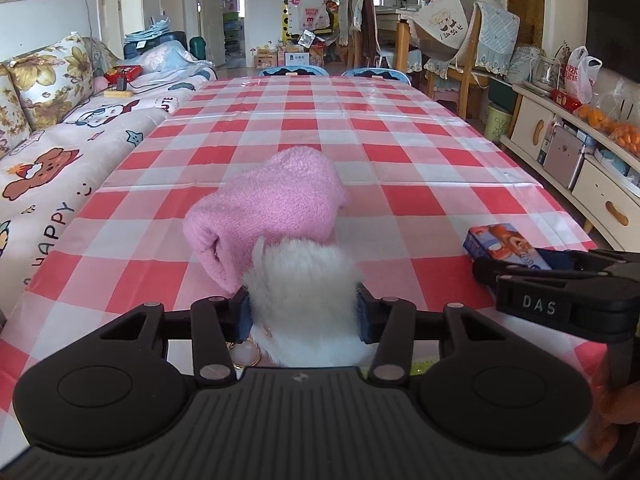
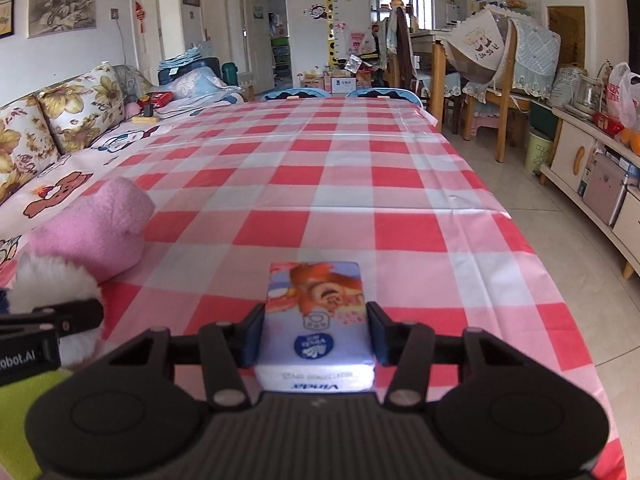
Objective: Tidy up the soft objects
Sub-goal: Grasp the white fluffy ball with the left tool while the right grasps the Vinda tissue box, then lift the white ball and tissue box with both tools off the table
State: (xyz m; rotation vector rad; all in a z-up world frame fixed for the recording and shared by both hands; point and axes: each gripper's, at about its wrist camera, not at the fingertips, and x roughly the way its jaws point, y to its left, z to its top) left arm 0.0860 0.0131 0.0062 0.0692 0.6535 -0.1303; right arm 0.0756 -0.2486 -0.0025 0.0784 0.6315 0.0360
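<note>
A red-and-white checked cloth covers the long tabletop [image 1: 360,136], which runs away toward two blue chair backs [image 1: 296,71] at its far end. Along the left side stands a sofa [image 1: 52,160] under a cartoon-print cover with flowered cushions; on the right a cream sideboard [image 1: 568,152] carries plastic bags and oranges, and wooden chairs with quilted covers stand further back. On the left of the tabletop lies a rolled pink fleece cloth [image 1: 268,208], fuzzy, with its open spiral end turned toward the camera. Touching its near side is a white fluffy toy [image 1: 304,296], long-haired and soft; the left gripper [image 1: 304,312] has its jaws pressed into the fur from both sides, so it has hold of the toy. Well apart to the right, the right gripper [image 2: 316,336] has its jaws closed against the two long sides of a tissue pack [image 2: 316,304], a soft blue-and-white wrapped block with an orange cartoon print, resting on the cloth. No container shows on the tabletop.
</note>
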